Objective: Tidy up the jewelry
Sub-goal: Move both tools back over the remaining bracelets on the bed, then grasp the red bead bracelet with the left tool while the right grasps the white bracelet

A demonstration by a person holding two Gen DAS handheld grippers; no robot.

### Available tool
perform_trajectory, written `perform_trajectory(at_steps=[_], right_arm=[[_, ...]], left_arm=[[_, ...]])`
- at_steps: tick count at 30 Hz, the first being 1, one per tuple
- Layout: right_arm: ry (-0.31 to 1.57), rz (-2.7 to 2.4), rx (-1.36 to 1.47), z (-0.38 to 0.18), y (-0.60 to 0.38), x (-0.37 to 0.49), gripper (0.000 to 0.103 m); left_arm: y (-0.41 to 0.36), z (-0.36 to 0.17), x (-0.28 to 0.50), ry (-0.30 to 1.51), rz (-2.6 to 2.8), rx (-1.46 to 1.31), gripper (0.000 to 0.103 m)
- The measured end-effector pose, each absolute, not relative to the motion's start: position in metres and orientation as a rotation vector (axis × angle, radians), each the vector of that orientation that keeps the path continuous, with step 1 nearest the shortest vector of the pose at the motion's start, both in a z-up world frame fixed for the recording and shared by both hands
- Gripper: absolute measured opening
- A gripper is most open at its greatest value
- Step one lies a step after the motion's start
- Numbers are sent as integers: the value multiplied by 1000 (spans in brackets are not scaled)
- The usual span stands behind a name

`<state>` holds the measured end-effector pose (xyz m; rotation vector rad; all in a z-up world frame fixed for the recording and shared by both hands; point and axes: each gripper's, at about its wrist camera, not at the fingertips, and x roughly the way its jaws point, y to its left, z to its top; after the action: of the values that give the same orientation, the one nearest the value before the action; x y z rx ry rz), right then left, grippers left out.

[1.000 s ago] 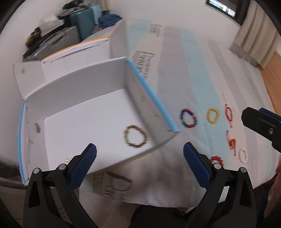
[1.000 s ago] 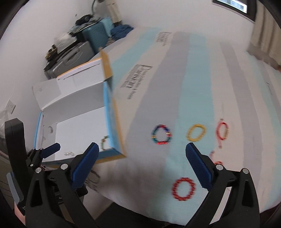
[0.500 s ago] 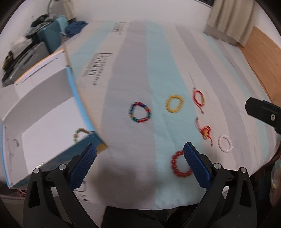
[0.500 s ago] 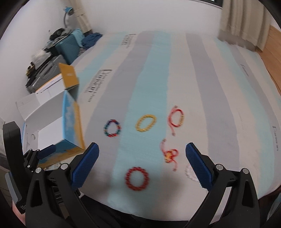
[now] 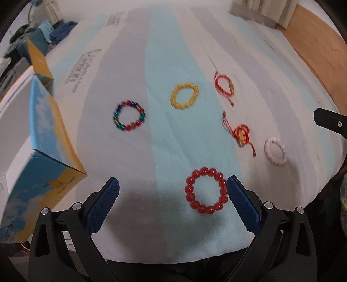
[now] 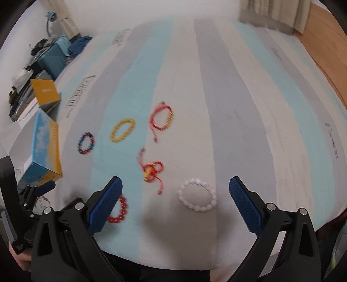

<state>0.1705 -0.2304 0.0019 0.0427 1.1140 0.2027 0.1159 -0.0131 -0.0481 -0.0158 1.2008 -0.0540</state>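
Note:
Several bracelets lie on the striped bed sheet [image 5: 164, 65]. A red bead bracelet [image 5: 206, 190] lies just inside my open, empty left gripper [image 5: 172, 196], close to its right finger. A pale pink bead bracelet [image 6: 197, 194] lies between the fingers of my open, empty right gripper [image 6: 175, 197]. A multicolour bead bracelet [image 5: 129, 118], a yellow bead bracelet [image 5: 184, 95], a red cord bracelet [image 5: 224, 87] and a knotted red cord bracelet [image 5: 241, 134] lie farther back. The blue and yellow box [image 5: 43, 138] stands at the left.
Suitcases and clothes [image 6: 49, 56] are piled at the far left beside the bed. A wooden floor [image 6: 325, 54] shows at the right, with a curtain [image 6: 273, 13] behind. The bed's front edge runs just under both grippers.
Both grippers have swung right, away from the box, and moved in over the bracelets. The red bracelet now lies by the left gripper and the pink one between the right fingers.

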Motion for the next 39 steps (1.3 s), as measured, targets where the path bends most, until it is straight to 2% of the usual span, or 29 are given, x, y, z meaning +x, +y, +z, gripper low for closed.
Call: perform_trajectory(at_steps=[14, 21, 26, 33, 36, 39], right_arm=[[1236, 141, 68, -74, -263, 177, 95], [1293, 119, 80, -105, -272, 184, 95], [1339, 100, 90, -127, -276, 190, 89], [1369, 89, 109, -148, -281, 193, 81], [1365, 84, 96, -150, -281, 192, 72], [1361, 90, 96, -149, -284, 191, 56]], left_arm=[[-17, -107, 123, 1294, -50, -9, 95], [-22, -128, 128, 1325, -67, 10, 90], [-25, -136, 128, 1324, -65, 44, 90], [-33, -138, 124, 1303, -81, 89, 76], [-39, -136, 120, 1299, -84, 103, 66], [-40, -134, 120, 1301, -94, 107, 54]])
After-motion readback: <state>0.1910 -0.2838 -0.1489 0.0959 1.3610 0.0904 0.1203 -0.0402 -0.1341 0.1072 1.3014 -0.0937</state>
